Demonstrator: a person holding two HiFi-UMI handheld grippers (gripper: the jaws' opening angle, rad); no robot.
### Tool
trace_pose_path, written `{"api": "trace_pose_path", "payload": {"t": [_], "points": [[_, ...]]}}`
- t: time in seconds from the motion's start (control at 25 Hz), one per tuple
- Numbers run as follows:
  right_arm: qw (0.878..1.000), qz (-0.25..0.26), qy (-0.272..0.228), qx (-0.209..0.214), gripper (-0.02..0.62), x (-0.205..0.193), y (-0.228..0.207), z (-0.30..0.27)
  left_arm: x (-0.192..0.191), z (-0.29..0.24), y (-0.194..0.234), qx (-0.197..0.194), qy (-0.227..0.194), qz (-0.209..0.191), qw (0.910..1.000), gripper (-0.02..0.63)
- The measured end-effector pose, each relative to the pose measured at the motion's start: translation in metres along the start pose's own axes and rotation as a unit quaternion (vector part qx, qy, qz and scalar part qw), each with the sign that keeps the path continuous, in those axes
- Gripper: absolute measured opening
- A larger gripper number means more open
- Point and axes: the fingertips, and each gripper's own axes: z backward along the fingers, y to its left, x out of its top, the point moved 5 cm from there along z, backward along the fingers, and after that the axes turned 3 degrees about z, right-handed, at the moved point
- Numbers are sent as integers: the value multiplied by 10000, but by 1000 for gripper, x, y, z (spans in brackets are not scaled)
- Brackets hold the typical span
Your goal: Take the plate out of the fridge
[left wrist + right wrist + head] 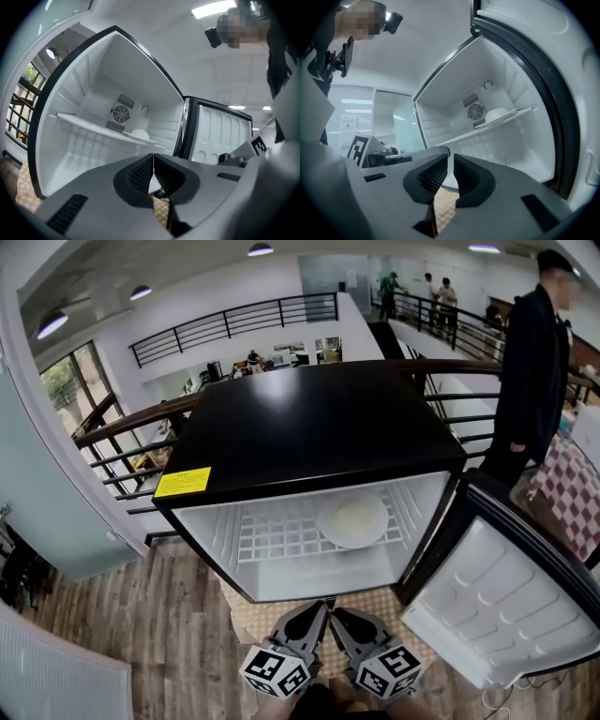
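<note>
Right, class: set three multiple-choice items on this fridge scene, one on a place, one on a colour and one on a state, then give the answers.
1. Where is the plate?
A. on the wire shelf inside the fridge
B. on the floor in front of it
C. on top of it

2. What colour is the sticker at the front edge of the fridge's top?
A. red
B. yellow
C. blue

3. How does the fridge's door stand?
A. shut
B. taken off and lying flat
C. swung open

Answers: 1 A, the head view shows the plate lying on the shelf's right part; 2 B, the sticker is plainly yellow against the black top; 3 C, the door hangs out to the right with its white inside showing.
</note>
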Motion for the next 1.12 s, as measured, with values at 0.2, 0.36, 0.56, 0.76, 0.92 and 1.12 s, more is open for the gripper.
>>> {"api": "trace_pose_path", "payload": {"t": [0.2,0.36,0.56,0.76,0.92,1.12], "points": [[9993,-109,36,-349,57,2,-13,-10,-1,-13,8,-164,83,39,9998,11],[9972,-298,-15,-684,57,11,-27,-17,-1,-21,13,-269,106,67,9996,11],[9866,-987,-49,-1296,58,23,-55,-27,-1,-30,19,-374,133,100,9992,11],[9710,-1766,-364,-1573,58,42,-76,-37,0,-40,22,-483,142,107,9987,11],[9532,-2359,-570,-1802,119,54,-87,-43,3,-47,22,-553,139,110,9983,11],[9271,-3123,-802,-1909,178,61,-100,-51,4,-51,24,-593,181,112,9980,11]]}}
